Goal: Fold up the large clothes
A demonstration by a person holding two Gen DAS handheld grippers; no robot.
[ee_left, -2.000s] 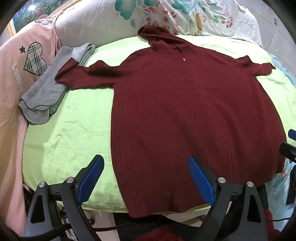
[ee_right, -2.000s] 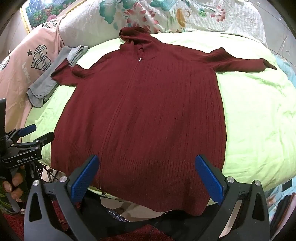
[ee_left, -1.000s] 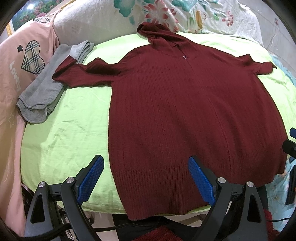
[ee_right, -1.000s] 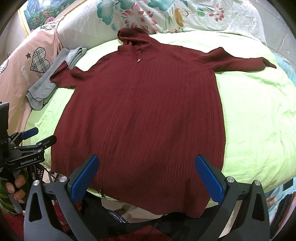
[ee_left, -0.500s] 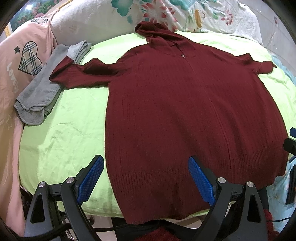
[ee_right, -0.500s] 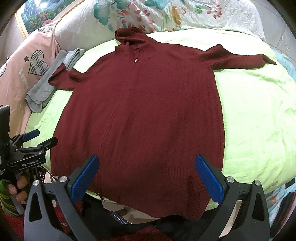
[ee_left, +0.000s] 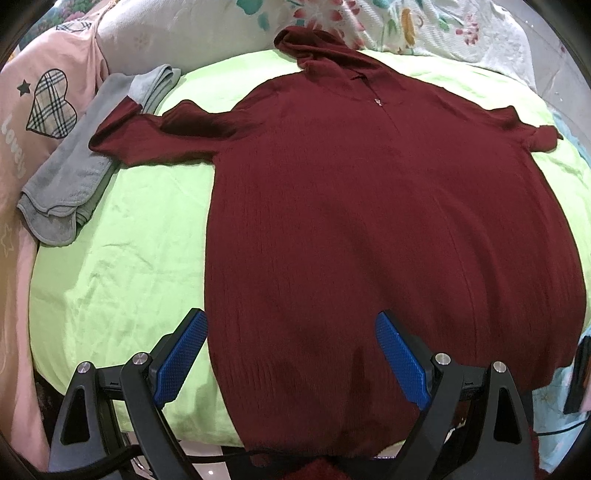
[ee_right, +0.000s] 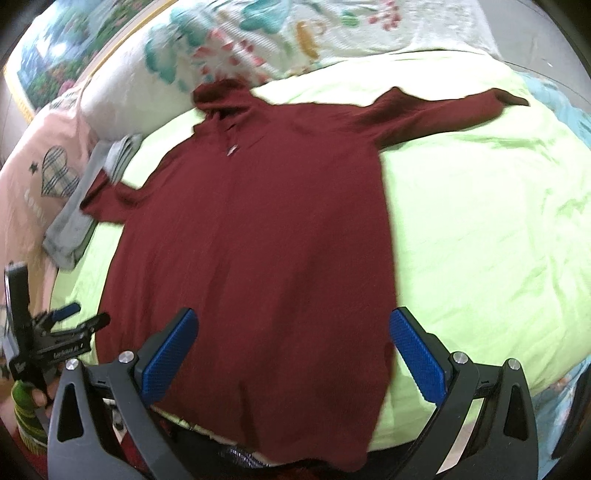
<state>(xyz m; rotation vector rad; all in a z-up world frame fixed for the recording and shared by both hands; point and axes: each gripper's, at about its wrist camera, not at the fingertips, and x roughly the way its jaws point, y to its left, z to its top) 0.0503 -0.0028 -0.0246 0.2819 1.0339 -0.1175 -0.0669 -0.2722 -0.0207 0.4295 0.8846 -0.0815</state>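
A dark red knitted hooded sweater (ee_left: 369,221) lies spread flat on the lime green bed sheet (ee_left: 110,266), hood away from me, sleeves out to both sides; it also shows in the right wrist view (ee_right: 258,240). Its hem hangs over the near bed edge. My left gripper (ee_left: 291,354) is open and empty, hovering above the hem's left part. My right gripper (ee_right: 293,350) is open and empty, above the hem's right part. The left gripper also shows at the left edge of the right wrist view (ee_right: 59,332).
A folded grey garment (ee_left: 85,166) lies under the left sleeve end at the sheet's left edge. A pink cloth with a plaid heart (ee_left: 48,99) lies further left. Flowered pillows (ee_left: 369,22) line the far side. The sheet (ee_right: 480,221) is bare right of the sweater.
Both grippers have moved a little forward over the hem. The right wrist view has swung to the right and is blurred. Both stay open.
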